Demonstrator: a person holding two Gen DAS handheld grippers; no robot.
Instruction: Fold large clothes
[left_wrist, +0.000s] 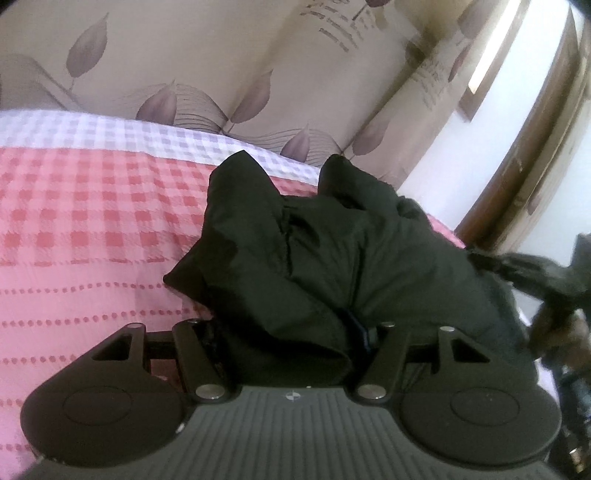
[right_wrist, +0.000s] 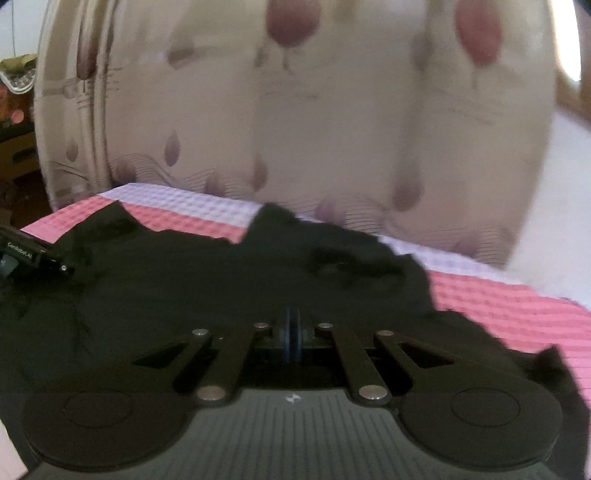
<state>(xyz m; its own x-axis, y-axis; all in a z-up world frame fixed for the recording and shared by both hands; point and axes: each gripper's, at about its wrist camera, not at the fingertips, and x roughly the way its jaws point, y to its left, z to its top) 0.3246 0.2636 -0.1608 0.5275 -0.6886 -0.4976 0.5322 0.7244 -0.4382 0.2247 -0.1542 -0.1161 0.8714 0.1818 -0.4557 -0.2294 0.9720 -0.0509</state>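
My left gripper (left_wrist: 291, 332) stands half-wide with a bunched fold of the large black padded garment (left_wrist: 332, 251) between its fingers; whether the pads press on it I cannot tell. The garment lies heaped on the pink-and-white checked bedspread (left_wrist: 92, 229), stretching straight ahead of this claw toward the leaf-patterned beige curtain (left_wrist: 221, 55).

My right gripper (right_wrist: 291, 339) has its fingers drawn together, blue pads meeting, with black cloth all round them; whether any is pinched between them I cannot tell. The garment's bulk spreads ahead and leftward from it, so my left hand sits nearer the heap. Small white lettering on the left gripper's side (right_wrist: 22, 245) reads roughly "GenRobot.AI"; printed script on the curtain is too blurred to read.
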